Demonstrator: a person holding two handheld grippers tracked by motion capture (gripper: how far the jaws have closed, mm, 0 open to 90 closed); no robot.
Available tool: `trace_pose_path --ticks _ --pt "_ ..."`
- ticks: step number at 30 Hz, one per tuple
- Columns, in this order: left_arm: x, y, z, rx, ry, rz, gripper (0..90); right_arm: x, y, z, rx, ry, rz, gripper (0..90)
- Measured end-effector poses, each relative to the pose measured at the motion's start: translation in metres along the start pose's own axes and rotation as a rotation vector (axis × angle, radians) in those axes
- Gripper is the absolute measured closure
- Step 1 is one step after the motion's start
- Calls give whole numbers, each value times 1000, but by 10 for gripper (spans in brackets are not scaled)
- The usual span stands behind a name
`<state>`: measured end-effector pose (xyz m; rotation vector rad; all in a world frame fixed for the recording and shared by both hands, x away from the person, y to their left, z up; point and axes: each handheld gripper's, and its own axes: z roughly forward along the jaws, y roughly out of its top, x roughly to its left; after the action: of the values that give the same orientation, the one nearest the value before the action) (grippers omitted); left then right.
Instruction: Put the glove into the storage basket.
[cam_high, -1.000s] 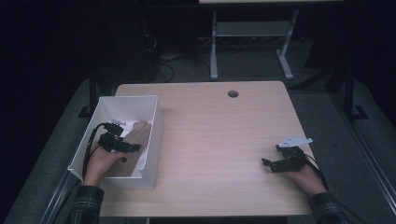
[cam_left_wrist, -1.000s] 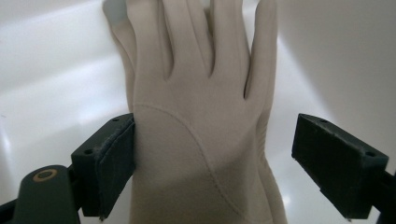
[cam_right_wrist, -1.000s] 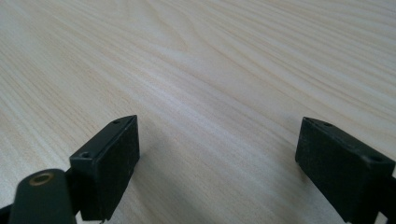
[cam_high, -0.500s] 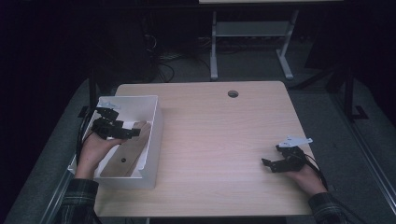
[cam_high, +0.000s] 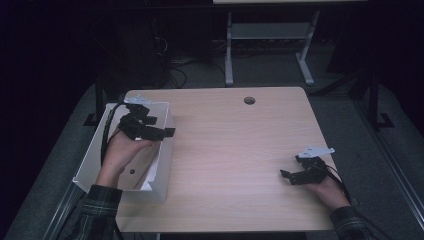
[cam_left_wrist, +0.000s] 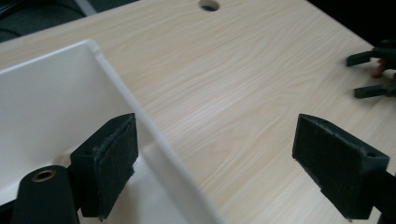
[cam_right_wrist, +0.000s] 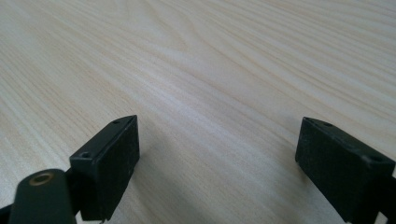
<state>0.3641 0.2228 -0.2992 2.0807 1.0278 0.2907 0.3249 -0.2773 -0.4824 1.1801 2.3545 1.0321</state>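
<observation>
Left gripper (cam_high: 162, 131), fingers spread astride white plastic bin (cam_left_wrist: 56, 88) wall at centre left; to be closed squarely on wall; right gripper (cam_high: 287, 176) spread, idle on pale wooden tabletop (cam_high: 235, 145).

The white bin (cam_high: 159, 165) has its floor partly hidden under the left hand (cam_high: 122, 150) and left gripper (cam_high: 162, 132). In the left gripper view, the bin's near wall (cam_left_wrist: 177, 172) blurs, cut off below.
</observation>
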Motion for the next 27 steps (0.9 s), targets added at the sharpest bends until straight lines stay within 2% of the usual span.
trace_pose_path --ticks 7,12,16,21,25,27 --pt "-34 14 17 -10 -50 49 142 0 0 0 1 0 1 131" --pt "-54 15 36 -1 -87 71 144 0 0 0 1 0 1 131" --pt "-67 11 55 10 -114 83 147 0 0 0 1 1 1 131" --pt "-81 1 78 31 -124 103 147 0 0 0 0 1 0 131" --pt "-91 -8 91 45 -112 130 147 0 0 0 0 1 0 131" --pt "-95 -13 97 45 -124 137 147 0 0 0 0 1 0 131"
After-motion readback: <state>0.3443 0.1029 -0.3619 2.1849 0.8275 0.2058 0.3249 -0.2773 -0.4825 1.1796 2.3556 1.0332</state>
